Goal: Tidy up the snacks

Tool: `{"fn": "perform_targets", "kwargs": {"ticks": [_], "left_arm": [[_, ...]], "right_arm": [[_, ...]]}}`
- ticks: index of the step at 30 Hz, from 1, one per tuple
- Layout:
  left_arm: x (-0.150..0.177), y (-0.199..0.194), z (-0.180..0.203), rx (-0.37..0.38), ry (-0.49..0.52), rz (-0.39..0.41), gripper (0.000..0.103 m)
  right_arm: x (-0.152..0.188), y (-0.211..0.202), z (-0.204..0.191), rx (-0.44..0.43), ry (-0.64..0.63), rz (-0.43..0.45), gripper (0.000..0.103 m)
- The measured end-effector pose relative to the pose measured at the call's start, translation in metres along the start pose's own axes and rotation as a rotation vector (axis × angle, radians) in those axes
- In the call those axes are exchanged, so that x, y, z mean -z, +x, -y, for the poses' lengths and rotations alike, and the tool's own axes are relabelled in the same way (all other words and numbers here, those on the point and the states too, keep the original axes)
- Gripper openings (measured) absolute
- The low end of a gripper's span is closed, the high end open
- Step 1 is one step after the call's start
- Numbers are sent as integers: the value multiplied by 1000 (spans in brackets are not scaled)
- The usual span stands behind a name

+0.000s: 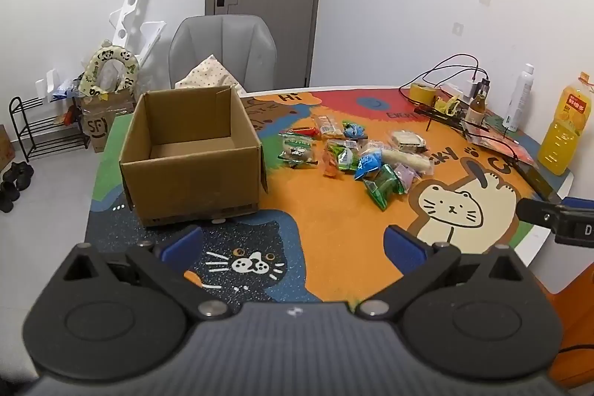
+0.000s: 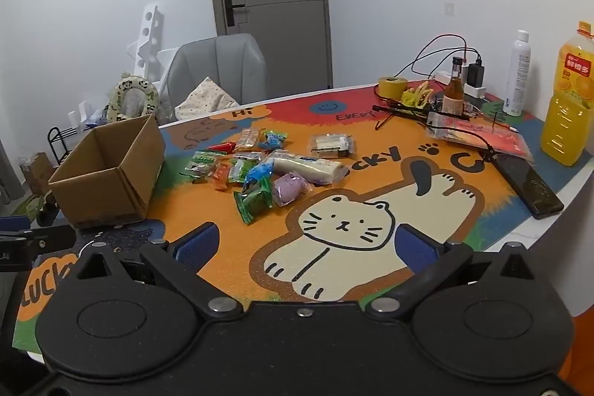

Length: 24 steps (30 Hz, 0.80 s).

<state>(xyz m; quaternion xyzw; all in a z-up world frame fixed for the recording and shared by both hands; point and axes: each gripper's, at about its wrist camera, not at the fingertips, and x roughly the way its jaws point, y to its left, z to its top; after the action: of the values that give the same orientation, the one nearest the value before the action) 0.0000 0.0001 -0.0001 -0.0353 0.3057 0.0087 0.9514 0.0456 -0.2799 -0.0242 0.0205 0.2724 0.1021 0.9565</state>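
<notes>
Both grippers, left (image 1: 293, 240) and right (image 2: 304, 242), hover wide and empty; nothing's packed. I judge my next move: reach the snacks (image 1: 349, 154), then the box (image 1: 193, 151) at left.

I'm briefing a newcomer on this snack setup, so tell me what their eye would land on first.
First the bright cartoon-cat mat covering the table, with a loose pile of snack packets at its middle. To the pile's left stands an open cardboard box, empty as far as its inside shows. At the far right edge stands a tall orange juice bottle, and both open grippers, left and right, hover empty in front.
</notes>
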Motion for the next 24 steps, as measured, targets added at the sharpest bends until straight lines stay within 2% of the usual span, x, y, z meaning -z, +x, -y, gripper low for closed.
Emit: {"fn": "perform_targets", "kwargs": {"ticks": [10, 16, 18, 24], "left_arm": [[-2, -4, -3, 13, -11, 18, 103], [-6, -5, 0, 13, -3, 17, 103], [-5, -6, 0, 14, -7, 19, 103], [-7, -15, 5, 18, -2, 50, 103]], "right_arm": [[0, -2, -1, 7, 3, 2, 103], [0, 0, 11, 14, 16, 1, 103], [0, -3, 0, 31, 3, 7, 103], [-2, -5, 0, 33, 13, 14, 103]]}}
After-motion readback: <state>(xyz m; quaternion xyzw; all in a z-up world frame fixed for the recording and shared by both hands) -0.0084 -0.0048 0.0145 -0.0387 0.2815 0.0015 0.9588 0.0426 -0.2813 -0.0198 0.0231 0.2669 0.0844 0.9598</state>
